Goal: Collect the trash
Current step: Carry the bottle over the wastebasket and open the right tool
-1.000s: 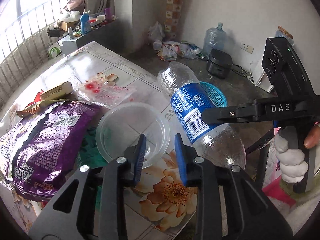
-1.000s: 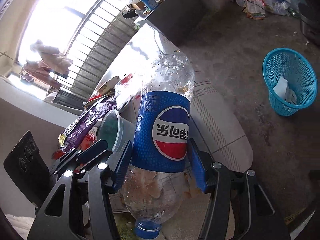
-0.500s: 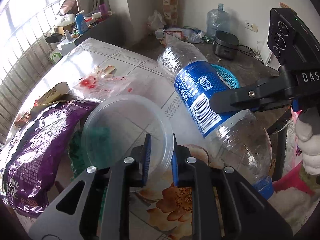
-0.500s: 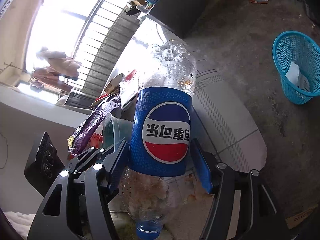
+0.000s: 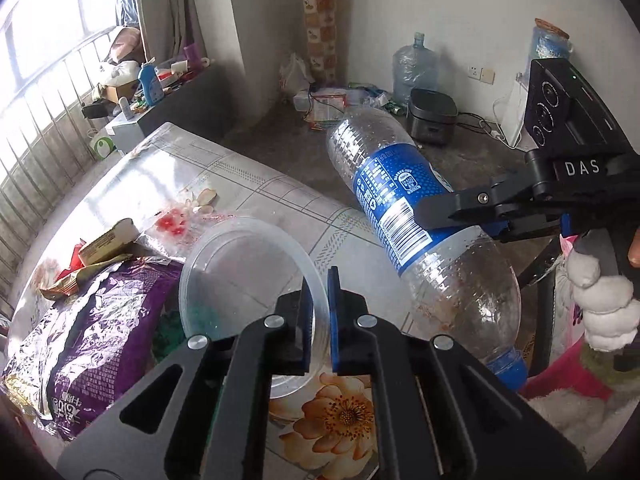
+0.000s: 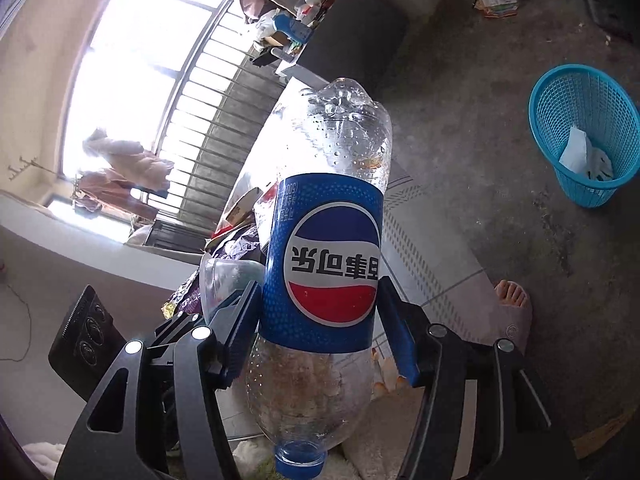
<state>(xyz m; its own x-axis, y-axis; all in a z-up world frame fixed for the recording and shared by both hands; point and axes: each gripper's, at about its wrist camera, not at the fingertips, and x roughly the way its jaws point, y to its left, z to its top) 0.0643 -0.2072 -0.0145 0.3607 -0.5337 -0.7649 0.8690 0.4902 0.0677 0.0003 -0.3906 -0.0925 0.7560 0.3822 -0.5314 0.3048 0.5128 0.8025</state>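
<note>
Status: your left gripper (image 5: 318,300) has just closed on the clear round plastic container (image 5: 248,276) rim above the bench (image 5: 248,184); your right gripper (image 6: 320,332) clamps the blue-labelled clear plastic bottle (image 6: 332,264), cap down.

table (image 5: 256,200): floral cover | purple bag (image 5: 100,328) | wrappers (image 5: 96,252)
</note>
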